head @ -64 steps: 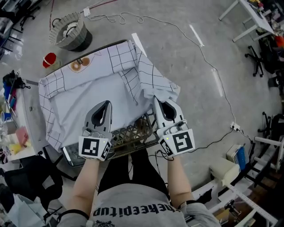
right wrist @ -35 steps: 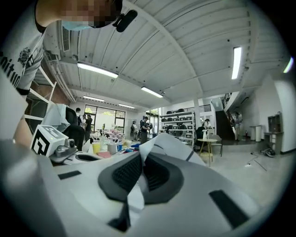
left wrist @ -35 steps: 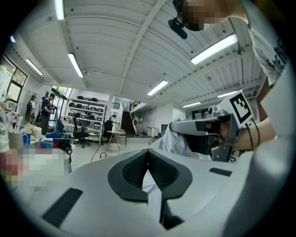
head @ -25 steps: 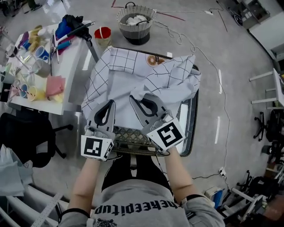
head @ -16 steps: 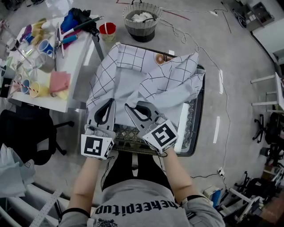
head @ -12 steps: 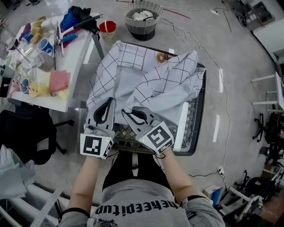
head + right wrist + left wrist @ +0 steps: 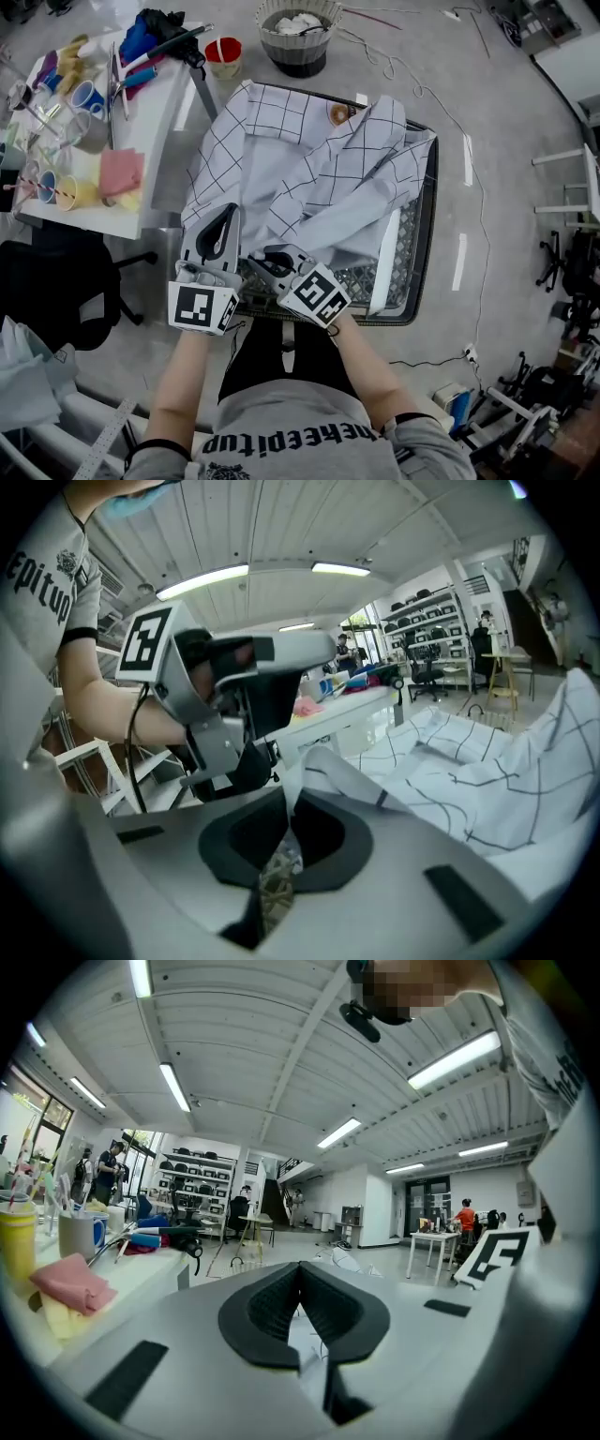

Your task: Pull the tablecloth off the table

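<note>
A white tablecloth (image 7: 309,178) with a black grid lies bunched over a black wire-mesh table (image 7: 405,234). My left gripper (image 7: 228,214) is at the cloth's near left edge, shut, with a strip of cloth (image 7: 306,1335) pinched between its pads. My right gripper (image 7: 251,263) is turned to the left, close beside the left one, and is shut on a fold of the tablecloth (image 7: 323,771) that rises out of its jaws (image 7: 286,803). The left gripper's body (image 7: 234,691) shows in the right gripper view. The rest of the cloth (image 7: 487,780) spreads away to the right there.
A white side table (image 7: 84,202) at the left holds cups, pens and a pink cloth (image 7: 118,172). A red cup (image 7: 223,53) and a grey basket (image 7: 298,33) stand on the floor beyond the table. A black chair (image 7: 56,281) is at my left, and cables (image 7: 469,216) run over the floor at the right.
My right gripper has swung left toward the left gripper, dragging the cloth's near right part with it. More bare mesh shows at the table's near right. The left gripper has stayed put.
</note>
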Available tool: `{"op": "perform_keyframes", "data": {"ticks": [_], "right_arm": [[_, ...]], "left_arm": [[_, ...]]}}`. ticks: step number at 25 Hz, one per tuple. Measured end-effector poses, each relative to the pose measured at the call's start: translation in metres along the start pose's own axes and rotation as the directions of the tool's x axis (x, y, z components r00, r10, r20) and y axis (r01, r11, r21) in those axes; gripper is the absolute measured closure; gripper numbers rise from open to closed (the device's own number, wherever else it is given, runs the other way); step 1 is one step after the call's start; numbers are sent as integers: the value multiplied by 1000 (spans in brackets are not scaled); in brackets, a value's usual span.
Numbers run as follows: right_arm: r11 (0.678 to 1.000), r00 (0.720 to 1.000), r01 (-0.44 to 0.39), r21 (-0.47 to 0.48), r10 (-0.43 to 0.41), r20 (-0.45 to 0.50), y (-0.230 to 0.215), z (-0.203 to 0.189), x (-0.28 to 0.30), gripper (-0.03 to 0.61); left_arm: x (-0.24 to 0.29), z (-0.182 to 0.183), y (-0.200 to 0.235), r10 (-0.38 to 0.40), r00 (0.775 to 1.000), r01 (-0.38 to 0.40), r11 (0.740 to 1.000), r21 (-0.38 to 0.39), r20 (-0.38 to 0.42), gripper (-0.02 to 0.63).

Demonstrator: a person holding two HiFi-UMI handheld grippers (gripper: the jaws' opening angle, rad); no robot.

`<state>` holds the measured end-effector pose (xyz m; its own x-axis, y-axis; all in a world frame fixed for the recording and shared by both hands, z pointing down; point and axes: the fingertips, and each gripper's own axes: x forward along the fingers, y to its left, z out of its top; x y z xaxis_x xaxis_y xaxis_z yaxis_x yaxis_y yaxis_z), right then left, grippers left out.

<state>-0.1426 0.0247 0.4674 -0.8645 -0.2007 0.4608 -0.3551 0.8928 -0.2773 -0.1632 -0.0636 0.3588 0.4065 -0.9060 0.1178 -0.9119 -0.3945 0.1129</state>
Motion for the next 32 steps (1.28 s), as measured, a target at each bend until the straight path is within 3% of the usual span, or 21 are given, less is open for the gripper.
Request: {"op": "perform_keyframes", "data": {"ticks": [7,10,13,18,22,24,27,32], "right_arm": [[997,999,1,81,3,-55,-1,-32,18,554],[997,997,-28,75,34,-73,8,-35,19,468],[998,997,-28,59,32,-69,16,-32,11,451],[996,999,40,78,-41,8,9,-15,-19,451],[979,982,159,127,-171,83,-18,-2,-48,488],[955,957,235,183,-260,127,-39,4,-68,532],[898,899,351,267,-403,172,-73,10,-105,563],[747,747,553,370,-641,177,-123,5,-181,566]], "left_arm": [[7,-5,-4,-17,1000,17,1000,-2,-13,600],[9,-6,-4,-17,1000,17,1000,-2,-16,600],[11,-6,-5,-20,1000,20,1000,2,-17,600],[17,-5,-11,-39,999,39,999,5,-14,600],[23,-3,-20,-68,998,68,998,5,-9,600],[26,-1,-27,-89,996,89,996,7,-5,600],[34,3,-40,-136,991,136,991,12,-1,600],[44,7,-69,-235,972,235,972,27,3,600]]}}
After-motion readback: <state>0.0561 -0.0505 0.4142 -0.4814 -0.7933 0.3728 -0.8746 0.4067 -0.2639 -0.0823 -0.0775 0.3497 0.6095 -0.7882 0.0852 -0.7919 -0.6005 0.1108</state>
